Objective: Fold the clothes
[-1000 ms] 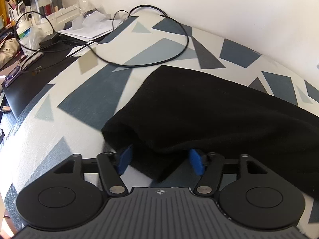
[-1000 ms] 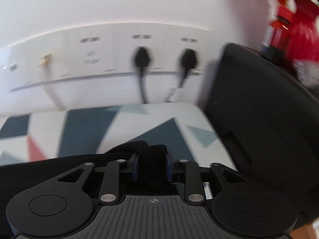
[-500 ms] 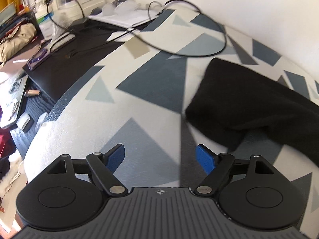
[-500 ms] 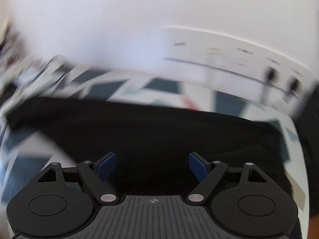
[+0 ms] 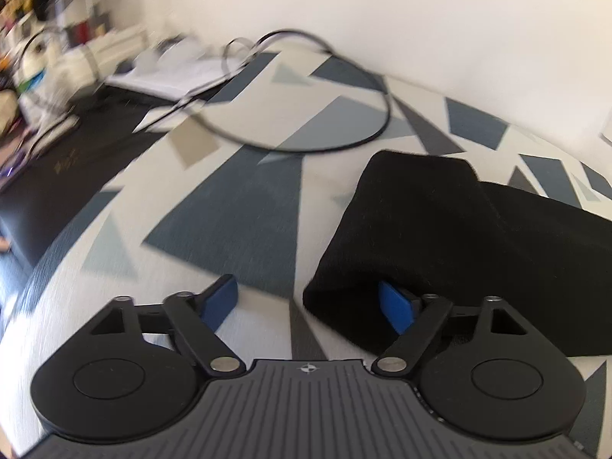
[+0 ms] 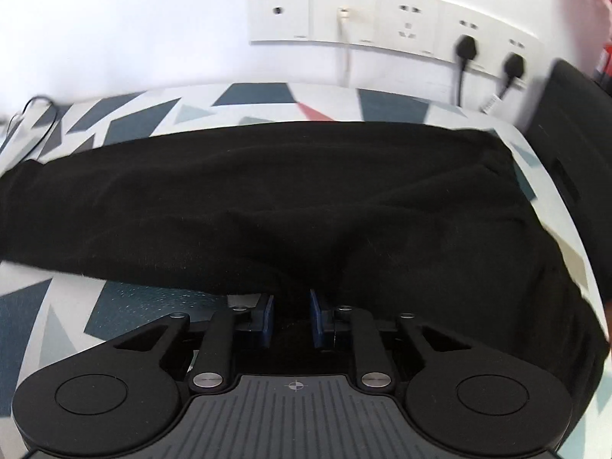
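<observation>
One geometric-print cloth (image 5: 229,206), white wall (image 5: 420,19).

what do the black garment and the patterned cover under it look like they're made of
black garment: looks like a soft knit or fleece, matte, with faint lint specks and a fuzzy edge; it sags in thick rounded folds. Exact fibre can't be told.

patterned cover: seems a woven printed fabric, matte, with a fine thread grain visible across the grey and blue triangles. It could be cotton or a blend.
</observation>
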### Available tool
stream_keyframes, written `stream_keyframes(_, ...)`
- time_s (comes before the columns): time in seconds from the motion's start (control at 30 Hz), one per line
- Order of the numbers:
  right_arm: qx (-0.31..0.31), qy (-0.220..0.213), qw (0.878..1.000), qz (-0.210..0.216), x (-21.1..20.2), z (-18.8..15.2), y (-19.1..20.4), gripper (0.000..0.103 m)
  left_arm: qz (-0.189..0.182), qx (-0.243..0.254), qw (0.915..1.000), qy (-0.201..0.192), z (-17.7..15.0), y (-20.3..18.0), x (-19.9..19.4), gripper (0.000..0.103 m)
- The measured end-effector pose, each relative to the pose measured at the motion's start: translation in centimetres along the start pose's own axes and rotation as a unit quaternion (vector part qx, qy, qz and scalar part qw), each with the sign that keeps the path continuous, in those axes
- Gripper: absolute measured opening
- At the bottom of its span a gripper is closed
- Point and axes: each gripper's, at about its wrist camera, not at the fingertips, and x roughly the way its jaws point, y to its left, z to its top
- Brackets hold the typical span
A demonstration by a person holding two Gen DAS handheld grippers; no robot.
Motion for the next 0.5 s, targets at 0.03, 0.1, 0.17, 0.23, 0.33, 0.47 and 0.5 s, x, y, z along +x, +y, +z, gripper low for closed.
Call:
stream_keyframes(0.03, -0.003, -0.001, 1.0, -0.005, 0.1, -0.1, 0.1, 0.018, -0.008, 0.011, 0.9999, -0.007, 0.2, -0.1, 0.1, 0.054)
stream_keyframes(0.1, -0.009, -0.004, 1.0, -0.016, 0.3, -0.1, 0.4, 0.018, -0.02, 0.038, 0.9989, -0.016, 0.7, -0.6, 0.1, 0.016)
stream_keyframes(0.17, -0.007, -0.006, 1.0, -0.024, 0.5, -0.1, 0.5, 0.018, -0.015, 0.062, 0.9978, -0.02, 1.4, -1.3, 0.1, 0.005)
stream_keyframes(0.23, 0.005, -0.005, 1.0, -0.028, 0.9, 0.4, 0.8, 0.018, 0.0, 0.082, 0.9953, -0.051, 2.3, -1.7, -0.4, 0.004)
stream_keyframes(0.33, 0.007, 0.0, 1.0, -0.029, 1.0, 0.6, 1.3, 0.018, 0.028, 0.107, 0.9869, -0.118, 4.6, -1.7, -2.5, 0.004)
stream_keyframes(0.47, -0.027, 0.0, 0.999, -0.029, 0.8, 0.3, 2.5, 0.019, 0.045, 0.193, 0.9528, -0.23, 5.7, -2.7, -7.2, 0.011)
stream_keyframes(0.5, -0.035, -0.002, 0.999, -0.034, 0.8, 0.1, 2.6, 0.019, 0.046, 0.209, 0.9505, -0.226, 5.5, -2.8, -7.3, 0.012)
